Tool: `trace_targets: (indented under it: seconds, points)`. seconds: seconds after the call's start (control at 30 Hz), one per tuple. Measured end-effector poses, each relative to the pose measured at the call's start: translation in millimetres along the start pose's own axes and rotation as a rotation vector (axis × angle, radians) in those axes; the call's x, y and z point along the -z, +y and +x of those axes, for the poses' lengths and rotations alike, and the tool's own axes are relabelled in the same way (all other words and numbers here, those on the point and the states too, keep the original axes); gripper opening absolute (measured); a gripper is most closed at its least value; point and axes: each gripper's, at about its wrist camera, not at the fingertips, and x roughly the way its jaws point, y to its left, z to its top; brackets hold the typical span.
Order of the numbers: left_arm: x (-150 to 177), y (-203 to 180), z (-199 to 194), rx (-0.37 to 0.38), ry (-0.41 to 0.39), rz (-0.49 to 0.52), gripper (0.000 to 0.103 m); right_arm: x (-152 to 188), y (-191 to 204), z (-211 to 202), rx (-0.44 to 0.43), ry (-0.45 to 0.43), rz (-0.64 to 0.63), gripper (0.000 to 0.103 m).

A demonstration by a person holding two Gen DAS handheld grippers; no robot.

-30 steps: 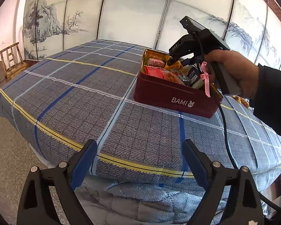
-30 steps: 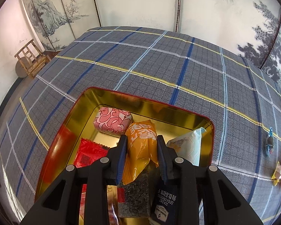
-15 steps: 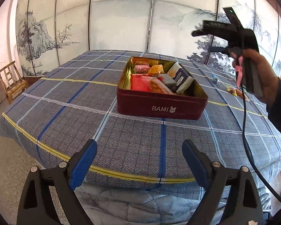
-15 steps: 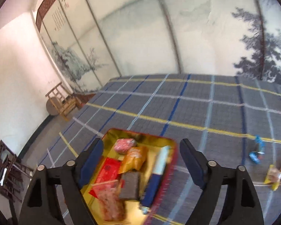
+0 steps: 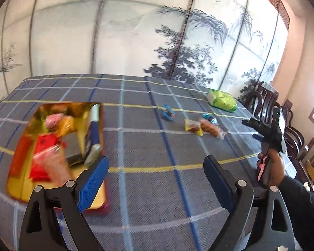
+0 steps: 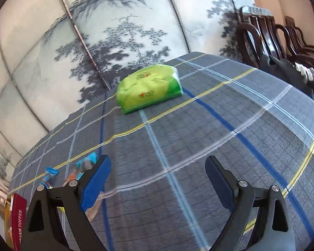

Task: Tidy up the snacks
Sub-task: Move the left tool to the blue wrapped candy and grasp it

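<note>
A red tin with a gold inside sits on the blue plaid tablecloth at the left, holding several snack packs. Its red side shows at the lower left of the right wrist view. Loose snacks lie farther right: a blue candy, a yellow pack, an orange pack. A green bag lies at the far right; it is ahead of my right gripper. My left gripper is open and empty above the cloth beside the tin. My right gripper is open and empty. It shows hand-held at the right in the left wrist view.
Dark wooden chairs stand along the table's right side. A painted folding screen stands behind the table. Small blue and orange wrappers lie left of my right gripper.
My right gripper has let go of the orange pack in the tin, opened, and swung right toward the green bag. My left gripper has moved forward over the table beside the tin.
</note>
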Motion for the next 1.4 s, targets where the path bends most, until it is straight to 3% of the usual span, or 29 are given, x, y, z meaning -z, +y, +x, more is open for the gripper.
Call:
trace_targets:
  seconds: [0.07,0.13,0.33,0.4,0.47,0.5,0.6,0.63,0.73,0.8,1.03,1.17,1.23,1.27,1.3,1.4]
  points:
    - [-23,-21,31,-0.035,0.001,0.054,0.09,-1,-16,2,-0.05,-0.003,0.073,0.092]
    - [-43,-38,66,-0.017,0.01,0.098,0.09,-1,-23,0,-0.077,-0.023,0.105,0.092]
    - [-76,-59,172,-0.031,0.081,0.159,0.081,-2,-23,7,-0.114,-0.007,0.095,0.093]
    - [-80,-56,205,-0.067,0.138,0.133,0.066,-2,-25,7,-0.118,-0.009,0.105,0.093]
    - [-79,-53,234,-0.085,0.214,0.119,0.06,-1,-27,6,-0.12,-0.019,0.11,0.093]
    - [-77,-52,245,-0.099,0.244,0.113,0.051,-1,-27,6,-0.119,-0.019,0.109,0.093]
    - [-74,-54,267,-0.118,0.301,0.135,0.046,-1,-27,6,-0.123,-0.014,0.104,0.093]
    - [-75,-57,271,-0.129,0.296,0.153,0.046,-1,-27,6,-0.125,-0.014,0.103,0.093]
    - [-81,-58,276,-0.102,0.307,0.155,0.029,-1,-26,6,-0.127,-0.012,0.097,0.094]
    - [-85,-57,275,-0.082,0.313,0.136,0.0,-1,-25,6,-0.127,-0.011,0.097,0.094]
    - [-96,-58,243,-0.106,0.229,0.151,0.0,-1,-24,6,-0.123,-0.011,0.1,0.094]
    - [-96,-64,233,-0.131,0.185,0.247,0.0,-1,-22,8,-0.121,-0.008,0.097,0.094]
    - [-103,-63,235,-0.166,0.134,0.299,0.029,0,-22,9,-0.119,-0.006,0.095,0.094]
    - [-109,-59,241,-0.173,0.131,0.304,0.088,0,-22,9,-0.12,-0.008,0.097,0.094]
    - [-115,-53,249,-0.154,0.134,0.299,0.096,0,-22,9,-0.12,-0.009,0.098,0.094]
    - [-134,-36,274,-0.088,0.189,0.303,0.095,0,-22,12,-0.122,-0.003,0.094,0.094]
